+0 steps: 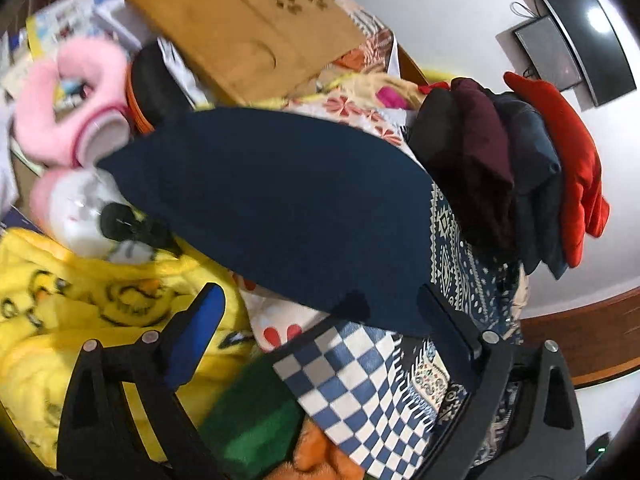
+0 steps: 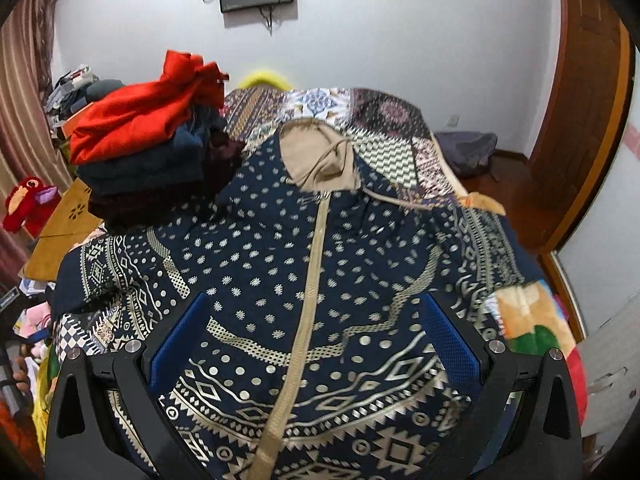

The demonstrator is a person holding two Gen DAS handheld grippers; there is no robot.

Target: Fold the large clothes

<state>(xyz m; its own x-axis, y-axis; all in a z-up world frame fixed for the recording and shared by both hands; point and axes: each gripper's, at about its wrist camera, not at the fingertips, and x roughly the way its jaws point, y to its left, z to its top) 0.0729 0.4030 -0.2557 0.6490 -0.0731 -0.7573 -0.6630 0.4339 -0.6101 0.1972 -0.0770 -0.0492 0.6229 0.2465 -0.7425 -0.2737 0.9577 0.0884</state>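
My left gripper (image 1: 320, 308) and right gripper (image 2: 316, 320) both have fingers wide, empty. The patterned hooded jacket (image 2: 280, 264) fills frame centre; I might topple the folded pile (image 2: 152, 148) upper left.

navy gold-patterned hooded garment (image 2: 320, 280), red top (image 2: 136, 120)

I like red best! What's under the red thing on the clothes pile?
Under the red garment lie folded dark blue, then maroon clothes. Anything lower is hidden.
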